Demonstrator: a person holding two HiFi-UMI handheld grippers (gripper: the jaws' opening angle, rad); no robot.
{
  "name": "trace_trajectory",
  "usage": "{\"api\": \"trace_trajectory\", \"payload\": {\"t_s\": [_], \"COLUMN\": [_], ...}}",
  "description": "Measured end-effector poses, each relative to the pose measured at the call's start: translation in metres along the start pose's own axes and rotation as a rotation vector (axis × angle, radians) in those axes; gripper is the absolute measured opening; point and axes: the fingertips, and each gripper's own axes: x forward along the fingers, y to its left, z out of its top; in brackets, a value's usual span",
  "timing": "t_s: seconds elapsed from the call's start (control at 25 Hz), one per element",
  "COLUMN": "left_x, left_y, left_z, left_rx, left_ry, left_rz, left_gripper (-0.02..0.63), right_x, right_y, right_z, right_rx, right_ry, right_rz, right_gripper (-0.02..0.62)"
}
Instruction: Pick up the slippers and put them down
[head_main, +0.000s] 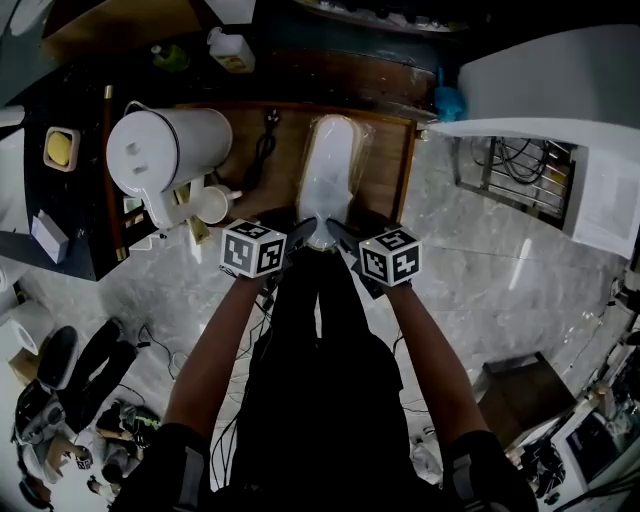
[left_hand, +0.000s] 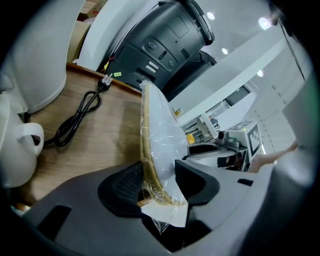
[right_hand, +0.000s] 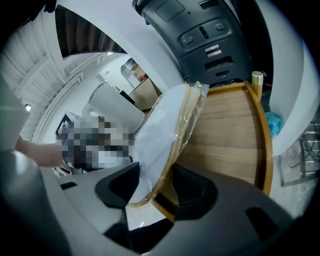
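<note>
The left gripper (left_hand: 159, 182) and right gripper (right_hand: 150, 189) each pinch the slippers (head_main: 328, 165) by the near end: light, floppy, probably slick in their wrap.

Two grippers (head_main: 298, 240) (head_main: 343, 240), one slipper pack (head_main: 328, 165) (plastic-wrapped), one white jug (head_main: 165, 150), one mug (head_main: 212, 205), one black cable (left_hand: 80, 117)

On the brown wood-grain tray (head_main: 395, 170) you have white slippers (head_main: 328, 170), tan-edged, under glossy clear wrap. Toward the tray's left end sit a black cable (head_main: 262, 150) and a white jug (head_main: 165, 150). Around the tray, the floor (head_main: 470, 270) is pale grey veined marble.
</note>
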Motion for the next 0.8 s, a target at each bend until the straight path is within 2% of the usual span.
{"api": "trace_trajectory", "payload": {"t_s": [0.4, 0.8], "left_x": [0.017, 0.018], "left_y": [0.015, 0.021], "left_z": [-0.009, -0.009], "left_rx": [-0.103, -0.093], "left_ry": [0.025, 0.036], "left_rz": [0.002, 0.047], "left_gripper": [0.207, 0.207], "right_x": [0.011, 0.013], "right_y": [-0.015, -0.021], "right_z": [-0.011, -0.013], "right_rx": [0.059, 0.053], "right_ry": [0.011, 0.023], "right_rz": [-0.052, -0.112], "right_gripper": [0.204, 0.206]}}
